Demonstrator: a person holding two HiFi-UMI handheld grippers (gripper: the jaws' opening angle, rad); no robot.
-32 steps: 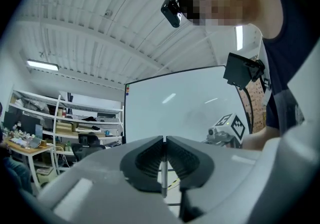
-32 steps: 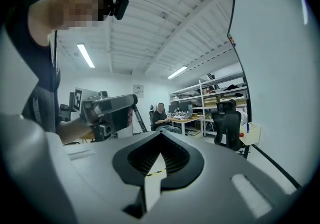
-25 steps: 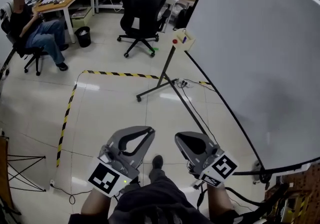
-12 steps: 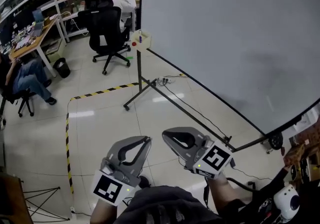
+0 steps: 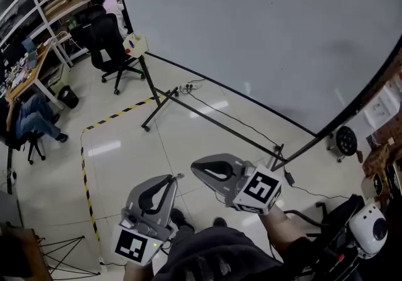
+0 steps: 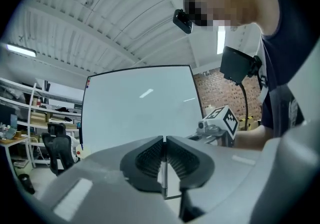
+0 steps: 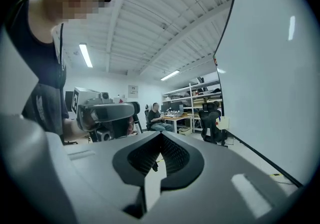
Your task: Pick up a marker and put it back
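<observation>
While left gripper (image 5: 174,178), right gripper (image 5: 196,168) both closed, empty — marker box (image 5: 134,44) at whiteboard (image 5: 251,22) edge, well apart.

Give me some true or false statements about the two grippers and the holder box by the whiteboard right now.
1. The left gripper is shut and empty. True.
2. The right gripper grips a marker. False: its jaws are together with nothing between them.
3. The holder box hangs at the edge of the whiteboard. True.
4. The right gripper touches the holder box. False: both grippers are well short of it, over the floor.
5. The office chair lies tipped over. False: it stands upright.
</observation>
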